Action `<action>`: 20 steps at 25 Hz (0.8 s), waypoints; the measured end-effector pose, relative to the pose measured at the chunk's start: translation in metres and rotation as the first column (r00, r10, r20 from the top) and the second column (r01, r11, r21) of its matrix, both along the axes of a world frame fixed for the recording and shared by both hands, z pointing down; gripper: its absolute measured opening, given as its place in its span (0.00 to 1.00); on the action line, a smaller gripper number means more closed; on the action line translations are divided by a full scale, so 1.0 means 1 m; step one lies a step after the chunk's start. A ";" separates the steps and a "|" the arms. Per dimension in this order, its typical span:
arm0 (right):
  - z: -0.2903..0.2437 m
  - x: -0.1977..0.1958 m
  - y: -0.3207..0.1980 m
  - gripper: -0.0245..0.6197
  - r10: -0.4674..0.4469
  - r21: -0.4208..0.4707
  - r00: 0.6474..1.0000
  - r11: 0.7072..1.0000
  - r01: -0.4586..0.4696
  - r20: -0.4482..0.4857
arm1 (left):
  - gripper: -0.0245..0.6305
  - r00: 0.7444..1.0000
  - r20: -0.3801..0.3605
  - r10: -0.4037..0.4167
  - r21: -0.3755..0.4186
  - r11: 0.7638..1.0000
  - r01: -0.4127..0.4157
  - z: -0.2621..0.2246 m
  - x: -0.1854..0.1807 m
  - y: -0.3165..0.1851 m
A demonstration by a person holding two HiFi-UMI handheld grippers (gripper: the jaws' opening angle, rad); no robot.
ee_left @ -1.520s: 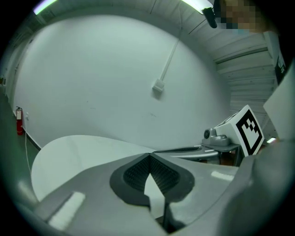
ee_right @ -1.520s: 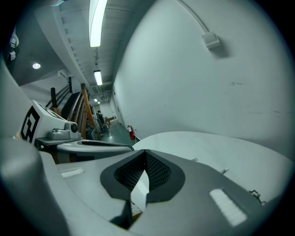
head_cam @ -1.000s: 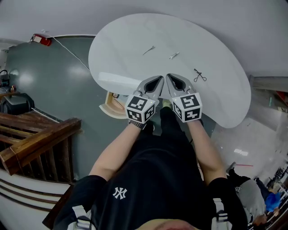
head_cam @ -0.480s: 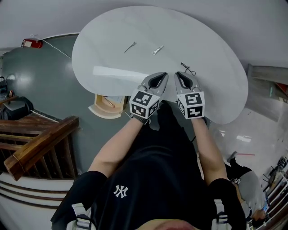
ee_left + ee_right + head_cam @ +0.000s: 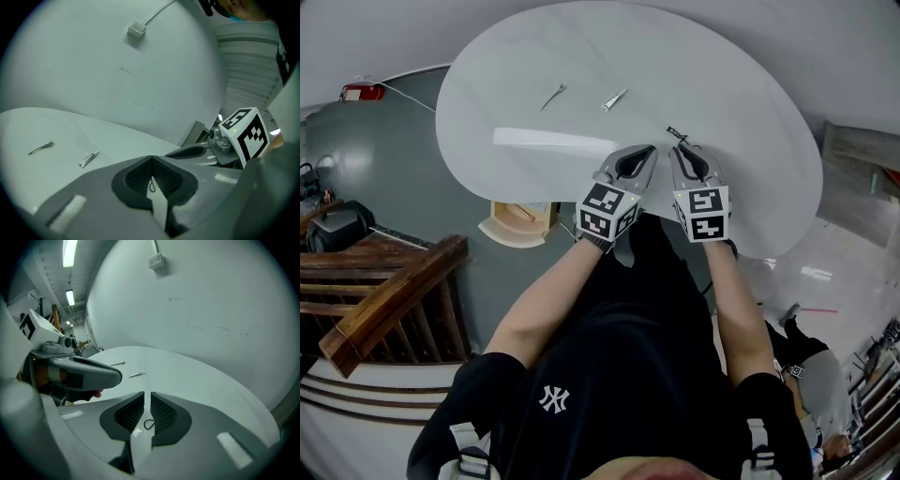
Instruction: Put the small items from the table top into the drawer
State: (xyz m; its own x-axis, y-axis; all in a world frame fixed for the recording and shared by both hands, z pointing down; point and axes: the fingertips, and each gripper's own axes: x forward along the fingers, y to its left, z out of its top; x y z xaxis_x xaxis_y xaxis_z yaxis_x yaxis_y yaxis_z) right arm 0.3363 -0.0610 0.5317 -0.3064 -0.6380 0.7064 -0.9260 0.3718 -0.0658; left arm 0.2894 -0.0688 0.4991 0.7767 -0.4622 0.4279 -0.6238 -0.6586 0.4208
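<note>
On the white table (image 5: pixel 741 84) lie a metal hair clip (image 5: pixel 554 96), a small tube (image 5: pixel 614 99) and a thin black wire item (image 5: pixel 673 133). My right gripper (image 5: pixel 683 150) hovers right at the black item and hides part of it. Its jaws have just been opening: a narrow slit shows between the pads (image 5: pixel 162 411), which press on nothing. My left gripper (image 5: pixel 643 153) is beside it, shut and holding nothing. The left gripper view shows the clip (image 5: pixel 41 148) and the tube (image 5: pixel 88 159) to the left; in the right gripper view the tube (image 5: pixel 136 374) lies ahead.
An open wooden drawer (image 5: pixel 517 223) sticks out under the table's near left edge. A wooden railing (image 5: pixel 384 291) stands at the left over a grey floor. The person's legs are under the table edge. A wall rises behind the table.
Both grippers have moved forward over the table's near edge, side by side. The right one has come up to the black item, which lay well to its right before.
</note>
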 end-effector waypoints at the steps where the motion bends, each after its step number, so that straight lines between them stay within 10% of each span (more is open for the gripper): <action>1: 0.005 0.003 -0.001 0.15 -0.001 -0.006 1.000 1.000 0.001 -0.008 | 0.04 1.000 0.003 0.000 -0.004 1.000 0.000 0.003 0.002 -0.001; 20: 0.076 0.023 -0.017 0.33 -0.038 -0.168 0.995 0.986 0.021 -0.096 | 0.04 0.999 0.035 -0.020 -0.075 0.997 0.022 0.039 0.012 -0.007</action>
